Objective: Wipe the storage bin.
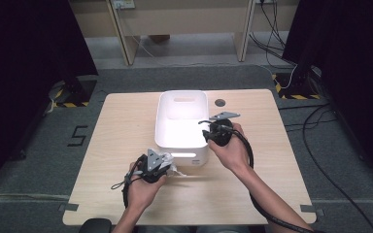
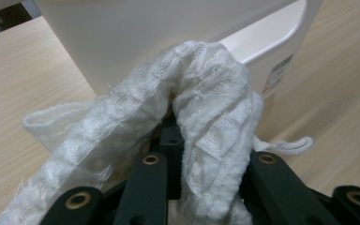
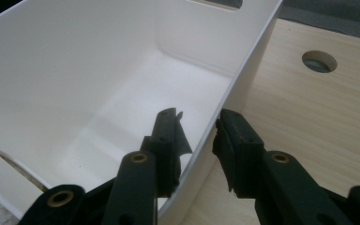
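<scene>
— At the near wall of the white bin (image 1: 182,127), what does the left gripper (image 1: 167,167) hold?
— A white knitted cloth (image 2: 201,117), bunched and clamped tight between its jaws.
— And the right gripper (image 3: 198,136)?
— Its jaws stand astride the bin's right rim, half open; whether they press it I cannot tell.
— The surroundings?
— Light wooden table (image 1: 121,141), grey carpet. The bin's visible floor is bare.

Bright overhead light, glare, dark edges
</scene>
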`<state>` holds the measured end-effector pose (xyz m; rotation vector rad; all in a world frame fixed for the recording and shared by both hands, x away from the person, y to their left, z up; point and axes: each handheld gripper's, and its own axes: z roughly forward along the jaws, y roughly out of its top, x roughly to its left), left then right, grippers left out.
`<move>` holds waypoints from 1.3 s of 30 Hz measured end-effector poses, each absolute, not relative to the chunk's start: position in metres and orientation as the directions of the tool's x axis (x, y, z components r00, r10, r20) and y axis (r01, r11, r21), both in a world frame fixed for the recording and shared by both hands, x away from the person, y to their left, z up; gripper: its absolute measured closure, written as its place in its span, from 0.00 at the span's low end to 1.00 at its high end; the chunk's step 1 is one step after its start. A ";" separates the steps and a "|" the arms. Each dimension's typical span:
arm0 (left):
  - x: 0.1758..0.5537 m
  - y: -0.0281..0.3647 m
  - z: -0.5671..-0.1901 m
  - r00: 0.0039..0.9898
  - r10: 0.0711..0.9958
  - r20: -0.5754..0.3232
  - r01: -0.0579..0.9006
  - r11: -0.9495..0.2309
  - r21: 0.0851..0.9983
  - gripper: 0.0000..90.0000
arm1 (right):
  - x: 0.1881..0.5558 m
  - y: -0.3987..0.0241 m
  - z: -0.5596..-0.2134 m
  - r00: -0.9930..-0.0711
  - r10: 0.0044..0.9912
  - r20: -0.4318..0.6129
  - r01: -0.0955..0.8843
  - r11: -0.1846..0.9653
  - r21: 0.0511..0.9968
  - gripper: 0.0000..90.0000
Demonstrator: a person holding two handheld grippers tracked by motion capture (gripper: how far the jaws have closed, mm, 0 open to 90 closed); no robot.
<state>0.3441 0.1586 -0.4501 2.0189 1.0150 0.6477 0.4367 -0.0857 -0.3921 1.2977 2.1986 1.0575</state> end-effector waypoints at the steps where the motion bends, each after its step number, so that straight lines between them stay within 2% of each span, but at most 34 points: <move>1: 0.344 0.158 -0.448 0.552 0.828 0.094 0.434 -0.382 0.816 0.83 | 0.437 -0.085 -0.392 -0.503 0.862 0.053 0.580 0.292 0.761 0.76; 19: 0.342 0.151 -0.431 0.549 0.830 0.102 0.403 -0.370 0.837 0.83 | 0.437 -0.085 -0.392 -0.505 0.862 0.050 0.579 0.295 0.760 0.76; 27: 0.343 0.150 -0.434 0.553 0.824 0.125 0.409 -0.399 0.821 0.83 | 0.436 -0.084 -0.392 -0.506 0.861 0.052 0.578 0.294 0.761 0.76; 39: 0.345 0.146 -0.449 0.562 0.819 0.115 0.430 -0.409 0.805 0.83 | 0.436 -0.083 -0.392 -0.508 0.859 0.056 0.579 0.292 0.761 0.75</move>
